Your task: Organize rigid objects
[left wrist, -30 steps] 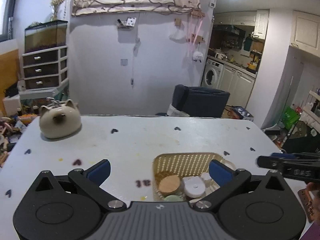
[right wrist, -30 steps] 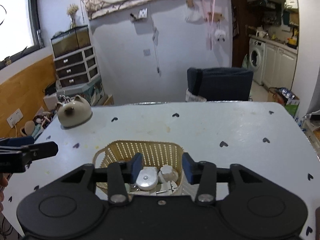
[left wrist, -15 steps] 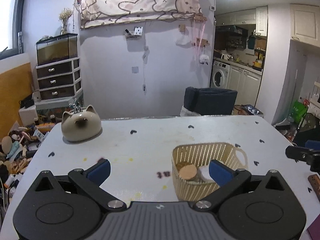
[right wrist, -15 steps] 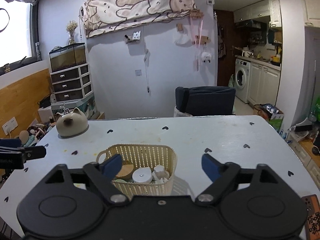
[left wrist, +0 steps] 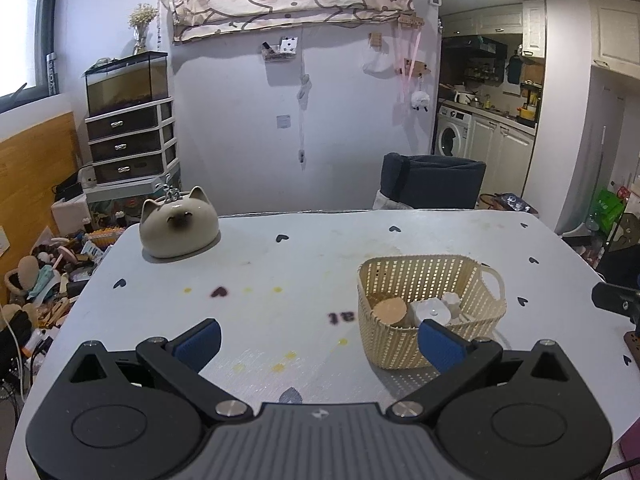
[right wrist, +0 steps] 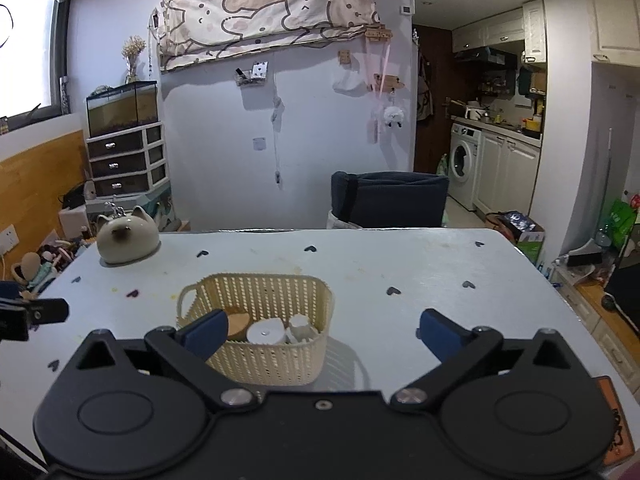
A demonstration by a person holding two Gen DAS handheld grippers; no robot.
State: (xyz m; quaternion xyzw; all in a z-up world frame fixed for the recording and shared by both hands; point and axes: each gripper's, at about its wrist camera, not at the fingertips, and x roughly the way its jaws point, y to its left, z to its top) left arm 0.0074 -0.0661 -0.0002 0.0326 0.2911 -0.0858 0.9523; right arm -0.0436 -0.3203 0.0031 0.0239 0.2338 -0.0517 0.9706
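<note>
- The white table (left wrist: 320, 248) with small dark heart prints and some yellow and purple stains carries only a few things; nothing lies between either gripper and the basket.
- A glossy cream ceramic pot shaped like a cat's head (left wrist: 179, 227) stands far ahead and to the left of the left gripper's fingers, near the far left corner of the table.
- Behind the table a dark blue upholstered chair (right wrist: 390, 199) stands against the far edge.
- The cream plastic basket with a perforated wall and loop handles (left wrist: 430, 276) stands on the table ahead of the left gripper (left wrist: 319, 340), partly behind its right finger (left wrist: 440, 346).
- In the right wrist view the same basket is just ahead of the right gripper (right wrist: 320, 330), behind its left finger (right wrist: 205, 332) and not touching it as far as I can see.
- Inside the basket lie a round flat cork-coloured disc (left wrist: 388, 309), a round white plastic case (right wrist: 266, 332) and other small white pieces (right wrist: 302, 330) which are too small to name.
- The left gripper's blue-padded fingers stand wide apart with nothing between them.
- The right gripper's fingers have just been opening and stand wide apart, with only bare table and the basket's right side between them.
</note>
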